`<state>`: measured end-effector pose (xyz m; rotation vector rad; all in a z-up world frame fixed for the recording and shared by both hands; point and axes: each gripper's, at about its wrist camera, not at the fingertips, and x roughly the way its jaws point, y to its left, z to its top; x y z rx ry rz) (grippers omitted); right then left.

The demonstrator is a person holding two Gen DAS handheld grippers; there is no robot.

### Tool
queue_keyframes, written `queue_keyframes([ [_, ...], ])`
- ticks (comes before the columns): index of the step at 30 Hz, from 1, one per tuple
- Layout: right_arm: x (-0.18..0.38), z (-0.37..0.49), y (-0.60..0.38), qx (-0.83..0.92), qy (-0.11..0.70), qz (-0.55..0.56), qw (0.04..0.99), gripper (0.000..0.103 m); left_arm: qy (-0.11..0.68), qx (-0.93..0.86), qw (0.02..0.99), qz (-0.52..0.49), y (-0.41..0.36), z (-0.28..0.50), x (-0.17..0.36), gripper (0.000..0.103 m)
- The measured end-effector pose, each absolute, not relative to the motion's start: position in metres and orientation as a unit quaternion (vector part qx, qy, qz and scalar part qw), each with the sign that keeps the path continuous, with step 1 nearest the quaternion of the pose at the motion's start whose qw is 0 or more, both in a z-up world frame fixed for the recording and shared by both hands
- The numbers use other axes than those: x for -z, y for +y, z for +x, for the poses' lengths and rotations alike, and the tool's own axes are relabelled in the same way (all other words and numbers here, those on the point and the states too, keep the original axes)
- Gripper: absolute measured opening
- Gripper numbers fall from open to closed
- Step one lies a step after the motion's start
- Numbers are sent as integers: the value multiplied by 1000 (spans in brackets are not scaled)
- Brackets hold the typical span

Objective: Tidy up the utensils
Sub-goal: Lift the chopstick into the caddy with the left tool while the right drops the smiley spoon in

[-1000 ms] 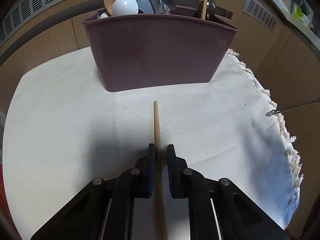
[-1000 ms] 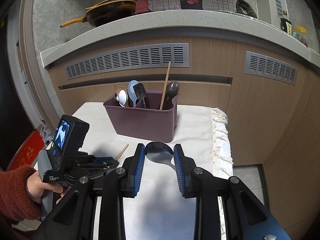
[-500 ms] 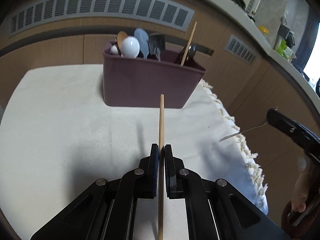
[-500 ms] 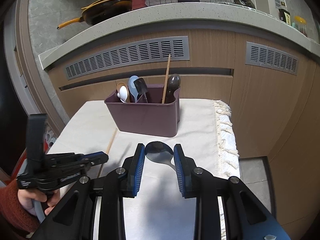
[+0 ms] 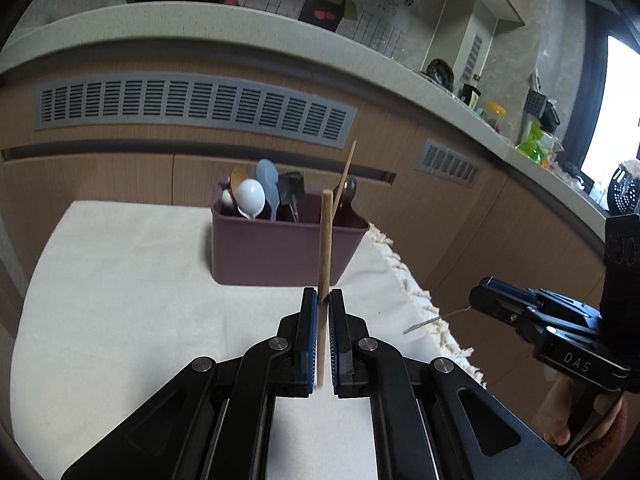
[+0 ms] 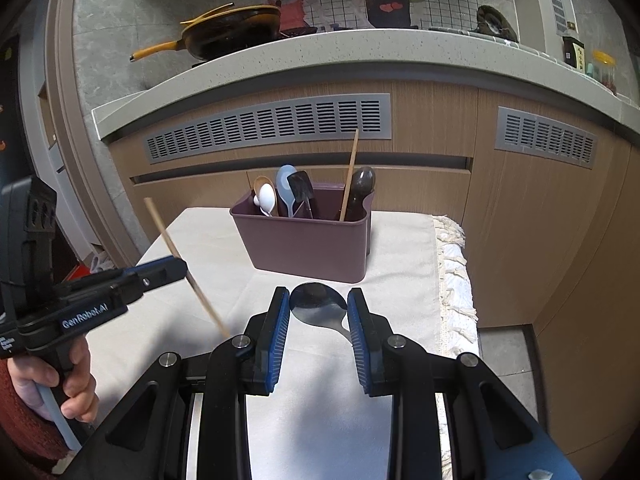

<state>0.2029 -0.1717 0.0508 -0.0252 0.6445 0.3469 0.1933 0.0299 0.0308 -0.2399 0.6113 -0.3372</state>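
My left gripper (image 5: 324, 300) is shut on a wooden chopstick (image 5: 325, 240) and holds it nearly upright above the cloth-covered table (image 5: 120, 280); from the right wrist view the chopstick (image 6: 172, 244) leans left in the left gripper (image 6: 180, 268). My right gripper (image 6: 318, 304) is shut on a metal spoon (image 6: 318, 304), gripped across its bowl; it shows at the right of the left wrist view (image 5: 480, 300), the spoon's thin handle (image 5: 432, 320) sticking out. The purple utensil holder (image 5: 280, 248) stands at the back with several spoons, a spatula and one chopstick (image 6: 349, 176).
The cloth's fringed edge (image 5: 412, 284) runs down the table's right side, with floor (image 6: 504, 360) beyond it. Wooden cabinets (image 6: 432, 128) and a counter stand behind the table. A yellow-handled pan (image 6: 228, 32) sits on the counter.
My left gripper closed on the chopstick, lifted it off the cloth and raised it toward upright. My right gripper kept hold of the spoon and barely moved.
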Motion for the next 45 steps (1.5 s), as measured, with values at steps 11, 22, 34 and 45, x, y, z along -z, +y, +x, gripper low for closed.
queue_keyframes([
  [11,-53,203,-171,-173,320,-7,931,26,281,162,939,-115,35,186,-46,5],
  [22,-128,211,-170,-182,246,-24,952,26,182,175,964,-83,40,185,-140,5],
  [34,-223,264,-163,-239,176,16,955,26,104,165,979,-66,59,241,-200,5],
  [45,-149,349,-151,-236,285,50,928,26,192,148,965,-97,68,327,-120,5],
])
